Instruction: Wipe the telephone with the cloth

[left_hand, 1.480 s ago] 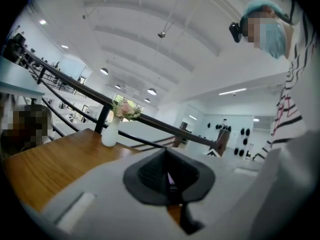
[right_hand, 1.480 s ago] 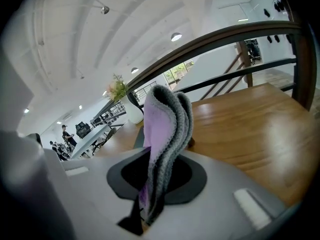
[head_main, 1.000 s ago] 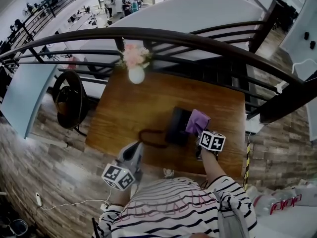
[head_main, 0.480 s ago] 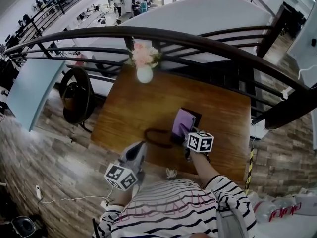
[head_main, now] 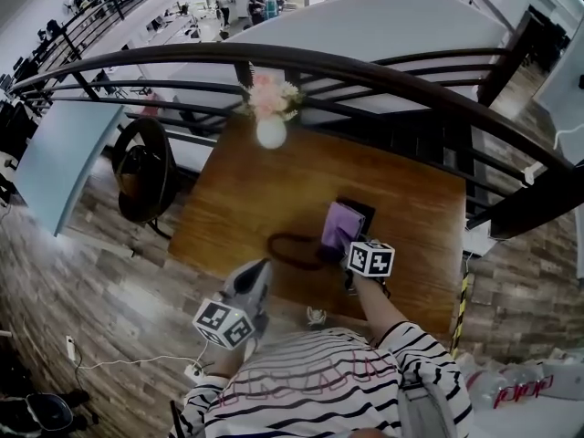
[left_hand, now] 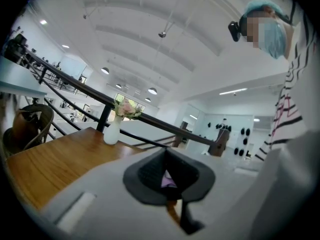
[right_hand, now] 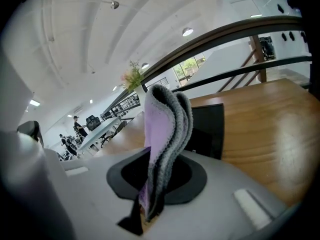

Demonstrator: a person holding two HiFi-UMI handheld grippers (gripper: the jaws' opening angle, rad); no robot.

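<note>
Head view looks steeply down on a brown wooden surface [head_main: 233, 199] set against a dark railing [head_main: 383, 69]. My right gripper [head_main: 349, 247] reaches in from the near edge over the black telephone [head_main: 362, 213], which sits on the right half of the surface, toward its near side. Its fingers are clamped on the purple cloth [head_main: 338, 225]. The right gripper view shows the folded cloth, purple on one face and grey along the edge, standing up out of the closed fingers with the telephone's dark body just behind it. From above, the cloth covers the left part of the telephone, leaving the far right corner bare; whether it presses on the telephone I cannot tell. A dark cord [head_main: 272, 245] loops out on the surface to the left of the telephone. My left gripper [head_main: 257, 270] hovers at the near edge of the surface, beside the cord and apart from the telephone. In the left gripper view its fingers are drawn nearly together, with only a slit between them and nothing held (a small purple patch shows in that slit, and I cannot tell what it is). At the far edge, close to the railing, stands a white vase [head_main: 271, 133] of pink flowers [head_main: 270, 97].
</note>
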